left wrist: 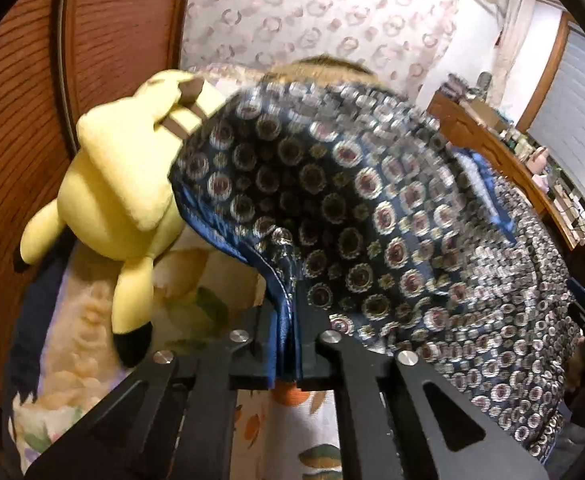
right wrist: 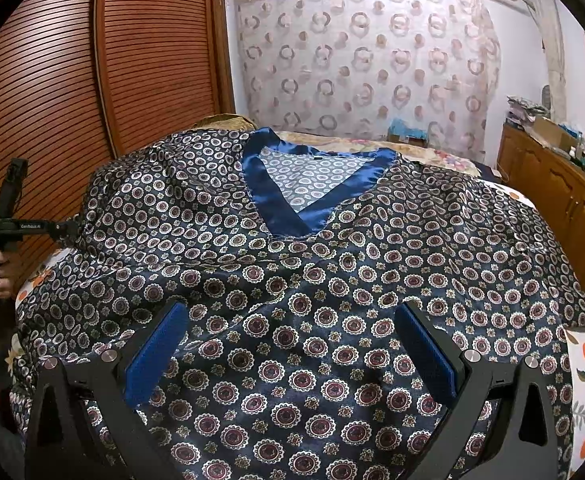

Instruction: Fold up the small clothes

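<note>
Fold starting: my left gripper (left wrist: 292, 354) is clamping the navy medallion-print satin top's (right wrist: 292, 300) blue-trimmed hem at the bed's (right wrist: 584, 380) left edge; right gripper (right wrist: 292, 356) is hovering released, next carrying across.

A dark navy satin top (right wrist: 312, 288) printed with small round medallions lies front-up across the bed (right wrist: 584, 364), filling the middle and lower frame. Its bright blue V-neck band (right wrist: 270, 204) sits at upper centre. Its left edge, blue-hemmed (left wrist: 288, 344), is lifted and bunched.

Small white lettering on the left claw (right wrist: 68, 227) body, perhaps "GenRobot.AI", is barely legible
</note>
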{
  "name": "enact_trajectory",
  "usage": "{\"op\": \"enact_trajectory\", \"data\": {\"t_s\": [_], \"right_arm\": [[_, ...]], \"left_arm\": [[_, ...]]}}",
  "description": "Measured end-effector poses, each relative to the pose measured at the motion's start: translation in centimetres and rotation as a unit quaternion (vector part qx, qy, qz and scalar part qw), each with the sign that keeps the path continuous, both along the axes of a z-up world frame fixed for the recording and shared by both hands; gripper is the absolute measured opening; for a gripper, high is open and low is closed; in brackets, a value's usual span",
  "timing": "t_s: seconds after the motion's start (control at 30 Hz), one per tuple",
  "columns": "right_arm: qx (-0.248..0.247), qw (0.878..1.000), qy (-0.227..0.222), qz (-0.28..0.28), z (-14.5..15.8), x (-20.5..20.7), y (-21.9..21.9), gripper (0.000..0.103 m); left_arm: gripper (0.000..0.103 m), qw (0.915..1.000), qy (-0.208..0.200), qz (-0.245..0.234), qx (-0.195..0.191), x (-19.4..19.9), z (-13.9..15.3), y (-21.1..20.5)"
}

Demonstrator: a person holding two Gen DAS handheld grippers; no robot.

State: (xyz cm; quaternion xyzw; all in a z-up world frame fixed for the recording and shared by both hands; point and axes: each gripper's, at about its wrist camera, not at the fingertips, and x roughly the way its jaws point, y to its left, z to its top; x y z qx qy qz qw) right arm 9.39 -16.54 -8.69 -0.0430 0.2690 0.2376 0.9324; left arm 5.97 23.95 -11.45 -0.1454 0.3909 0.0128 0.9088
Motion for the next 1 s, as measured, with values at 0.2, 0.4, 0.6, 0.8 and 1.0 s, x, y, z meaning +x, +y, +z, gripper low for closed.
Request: {"op": "enact_trajectory", "data": {"t_s": [0.2, 0.4, 0.6, 0.8, 1.0], "right_arm": [[0.006, 1.000, 0.008, -0.001, -0.2, 0.2, -0.2, 0.103], [0.005, 1.000, 0.011, -0.001, -0.2, 0.3, -0.1, 0.103], [0.004, 1.000, 0.012, 0.000, -0.1, 0.4, -0.2, 0.103], [0.005, 1.000, 0.010, 0.001, -0.3, 0.3, -0.2, 0.103], [0.005, 1.000, 0.002, 0.002, -0.3, -0.1, -0.2, 0.103]], "left_arm": [[0.005, 0.9977, -0.059, -0.003, 0.033, -0.7, 5.1, -1.8], [0.005, 0.9897, -0.107, -0.069, 0.066, 1.3, 10.7, -7.3], [0.009, 0.9793, -0.109, -0.138, 0.100, 4.4, 12.3, -14.4], [0.061, 0.9761, -0.110, -0.164, 0.090, 4.0, 11.7, -16.6], [0.082, 0.9810, -0.117, -0.126, 0.090, 2.4, 10.8, -14.4]]}}
